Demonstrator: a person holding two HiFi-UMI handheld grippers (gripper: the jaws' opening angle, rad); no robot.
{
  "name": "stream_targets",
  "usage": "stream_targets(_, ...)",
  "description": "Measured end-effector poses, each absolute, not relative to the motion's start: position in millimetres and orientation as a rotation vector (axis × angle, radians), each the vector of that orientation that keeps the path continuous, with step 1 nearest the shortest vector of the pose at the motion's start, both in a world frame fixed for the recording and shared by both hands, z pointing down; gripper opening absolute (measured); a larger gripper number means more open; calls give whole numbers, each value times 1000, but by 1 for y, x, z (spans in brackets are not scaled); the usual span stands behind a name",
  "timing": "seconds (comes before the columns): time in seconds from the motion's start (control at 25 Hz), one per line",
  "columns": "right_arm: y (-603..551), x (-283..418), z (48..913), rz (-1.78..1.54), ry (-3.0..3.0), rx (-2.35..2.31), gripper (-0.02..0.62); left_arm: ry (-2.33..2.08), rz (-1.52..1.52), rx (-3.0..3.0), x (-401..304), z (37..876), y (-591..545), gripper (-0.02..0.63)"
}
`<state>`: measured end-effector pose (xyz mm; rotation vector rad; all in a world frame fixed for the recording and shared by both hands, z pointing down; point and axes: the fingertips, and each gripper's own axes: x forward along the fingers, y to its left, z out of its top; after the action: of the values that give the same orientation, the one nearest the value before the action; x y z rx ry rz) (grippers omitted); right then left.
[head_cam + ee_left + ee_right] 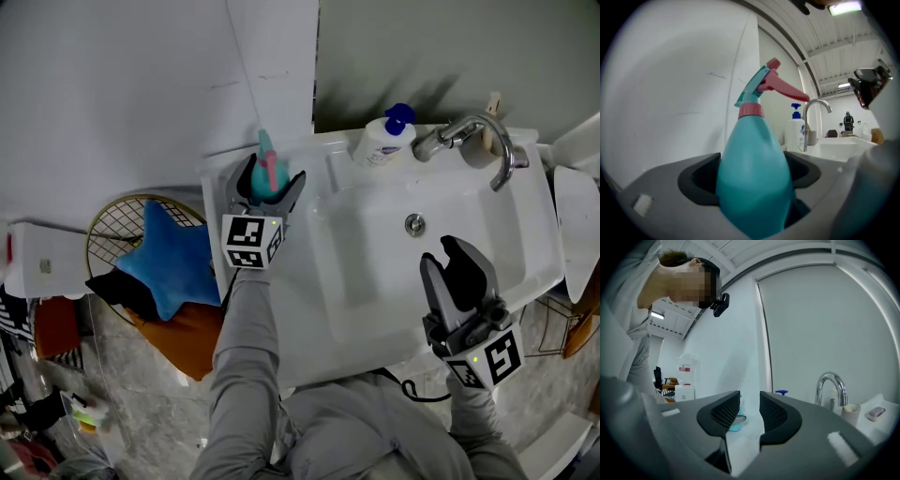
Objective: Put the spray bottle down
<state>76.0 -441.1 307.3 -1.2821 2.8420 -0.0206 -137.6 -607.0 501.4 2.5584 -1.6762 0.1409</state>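
Observation:
A teal spray bottle (266, 161) with a pink trigger stands upright between the jaws of my left gripper (271, 180), which is shut on its body, over the back left corner of the white sink (375, 281). In the left gripper view the bottle (754, 173) fills the gap of the left gripper (754, 187); I cannot tell whether its base rests on the rim. My right gripper (452, 255) hovers over the sink's front right part, jaws drawn together to a narrow slit with nothing in it. In the right gripper view the right gripper (750, 416) frames a sliver of teal bottle (736, 423).
A white pump soap bottle (384, 139) and a chrome faucet (473, 136) stand along the sink's back rim, with a small cup (492, 108) behind the faucet. On the floor to the left is a wire basket (112, 220) holding a blue star cushion (173, 258).

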Motion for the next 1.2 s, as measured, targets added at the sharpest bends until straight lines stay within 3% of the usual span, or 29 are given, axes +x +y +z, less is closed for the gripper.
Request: stream_targets(1.2, -425, 62, 301, 1, 2846, -1215, 129, -1693, 288, 2511, -147, 485, -521, 474)
